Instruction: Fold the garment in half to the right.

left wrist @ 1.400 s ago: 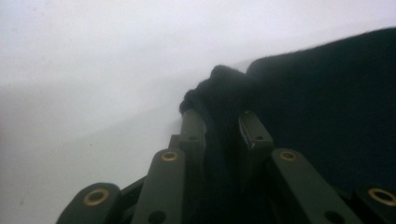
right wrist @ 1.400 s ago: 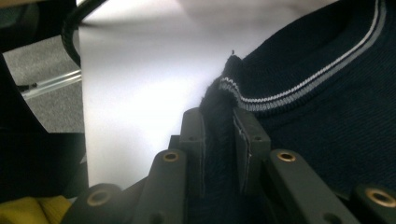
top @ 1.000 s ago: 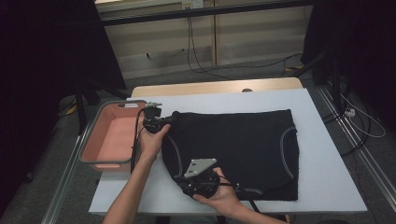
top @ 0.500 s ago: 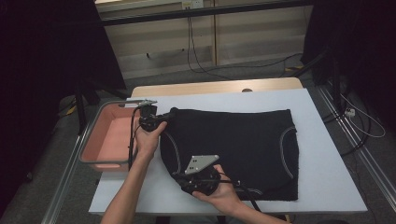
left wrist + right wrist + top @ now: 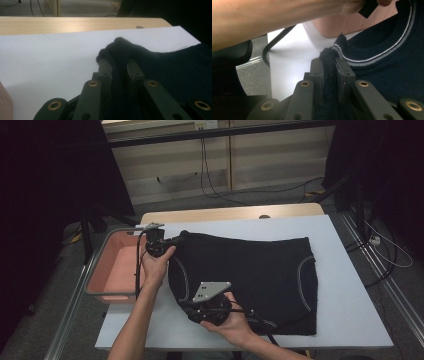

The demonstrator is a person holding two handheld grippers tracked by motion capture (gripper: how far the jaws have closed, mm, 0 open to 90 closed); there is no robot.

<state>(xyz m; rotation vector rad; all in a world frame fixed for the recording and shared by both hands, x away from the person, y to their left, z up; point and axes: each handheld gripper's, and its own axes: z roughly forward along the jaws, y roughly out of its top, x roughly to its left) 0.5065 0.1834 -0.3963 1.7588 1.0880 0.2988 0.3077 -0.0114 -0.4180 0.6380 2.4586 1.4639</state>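
Note:
A dark navy knitted garment (image 5: 250, 275) with pale grey trim lies spread on the white table (image 5: 350, 290). My left gripper (image 5: 180, 238) is shut on a bunched far-left corner of the garment (image 5: 120, 50), lifted a little off the table. My right gripper (image 5: 187, 306) is shut on the near-left edge of the garment (image 5: 329, 60), just beside the striped trim (image 5: 372, 60). In both gripper views the cloth is pinched between the black jaws. The person's left forearm (image 5: 274, 17) crosses the top of the right gripper view.
A pink tray (image 5: 112, 270) stands at the table's left edge on a metal frame. Cables (image 5: 210, 165) run across the floor beyond the table. The wooden far edge of the table (image 5: 225, 215) lies behind the white top. The right part of the table is bare.
The left edge of the garment has been drawn in and raised slightly. The right hand has risen a little with the cloth in its jaws. The left hand has barely moved.

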